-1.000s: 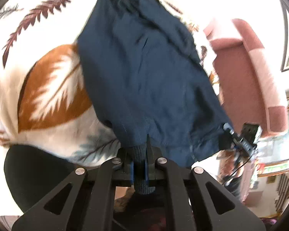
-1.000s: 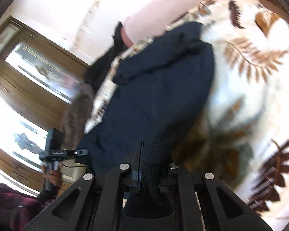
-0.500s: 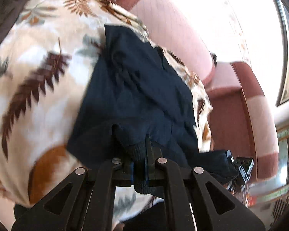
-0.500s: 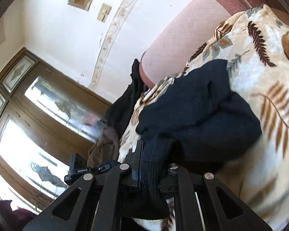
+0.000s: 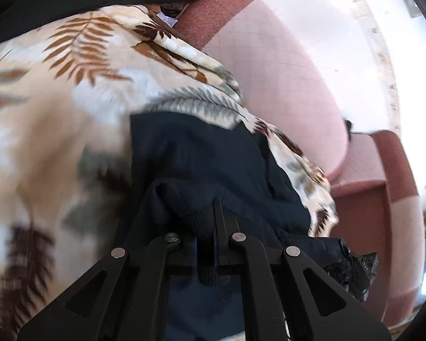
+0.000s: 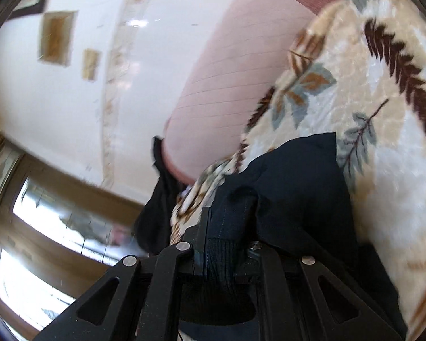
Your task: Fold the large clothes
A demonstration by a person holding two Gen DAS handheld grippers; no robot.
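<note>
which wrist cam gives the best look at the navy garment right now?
Left wrist. The navy garment spreads across mid-frame on the leaf-print blanket, its ribbed hem pinched in the left tongs. The right wrist view shows a smaller bunched part, hem clamped in the right tongs.

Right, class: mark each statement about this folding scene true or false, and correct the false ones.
1. The left gripper is shut on the navy garment. True.
2. The right gripper hangs open with nothing between its fingers. False: it is shut on the garment's ribbed hem.
3. The garment lies on a leaf-patterned blanket. True.
4. The blanket is plain grey. False: cream with brown and grey-green leaves.
5. A pink sofa back stands behind the blanket. True.
</note>
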